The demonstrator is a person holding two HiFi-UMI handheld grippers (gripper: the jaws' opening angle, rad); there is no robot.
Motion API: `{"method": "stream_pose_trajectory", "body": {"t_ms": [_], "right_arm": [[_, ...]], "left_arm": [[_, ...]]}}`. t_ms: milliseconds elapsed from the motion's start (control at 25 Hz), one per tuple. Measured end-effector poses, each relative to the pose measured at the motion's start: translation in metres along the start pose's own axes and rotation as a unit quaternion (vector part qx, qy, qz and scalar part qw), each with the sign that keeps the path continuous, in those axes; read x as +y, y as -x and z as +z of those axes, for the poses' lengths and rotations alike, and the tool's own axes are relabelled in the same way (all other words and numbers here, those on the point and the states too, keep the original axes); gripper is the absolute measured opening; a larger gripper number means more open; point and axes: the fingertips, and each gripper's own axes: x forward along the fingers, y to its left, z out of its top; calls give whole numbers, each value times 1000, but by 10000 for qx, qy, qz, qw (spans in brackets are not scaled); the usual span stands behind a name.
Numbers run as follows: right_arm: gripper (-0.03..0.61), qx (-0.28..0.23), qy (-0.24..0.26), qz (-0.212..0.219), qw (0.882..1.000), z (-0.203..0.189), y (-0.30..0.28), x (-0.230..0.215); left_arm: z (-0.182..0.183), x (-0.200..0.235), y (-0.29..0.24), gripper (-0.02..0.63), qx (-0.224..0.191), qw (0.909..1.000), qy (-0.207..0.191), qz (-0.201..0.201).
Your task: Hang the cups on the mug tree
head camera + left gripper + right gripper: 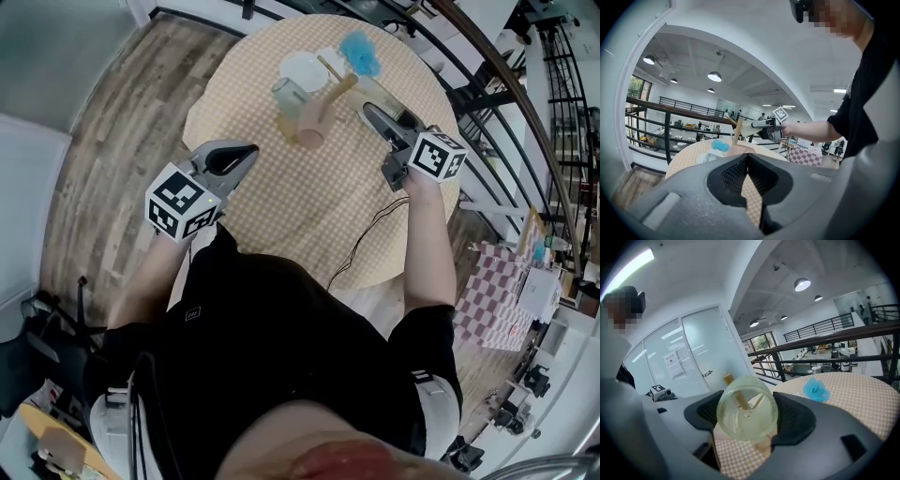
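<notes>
Left gripper (247, 154) clenched and empty; right gripper (375, 117) grasping a clear glass cup (746, 406).
Held on its side above the checkered bench (309, 211), the cup is just beside the wooden mug tree (330, 94), whose post shows through the glass.

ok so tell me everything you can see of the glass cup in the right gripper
The glass cup is clear with a faint green tint and round. It lies on its side, base facing the camera, clamped between the black ribbed pads of the right gripper above the checked tablecloth. Through it the post and a peg of the wooden mug tree show. No handle is visible; whether it touches the tree cannot be told.
</notes>
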Motion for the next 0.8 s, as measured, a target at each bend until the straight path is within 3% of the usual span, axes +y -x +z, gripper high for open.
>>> {"method": "stream_pose_trajectory", "body": {"t_ms": [800], "right_arm": [[337,-426,64,-155,9990,12,17,-1]], "left_arm": [[-3,-4,3,6,45,10000,0,15]]}}
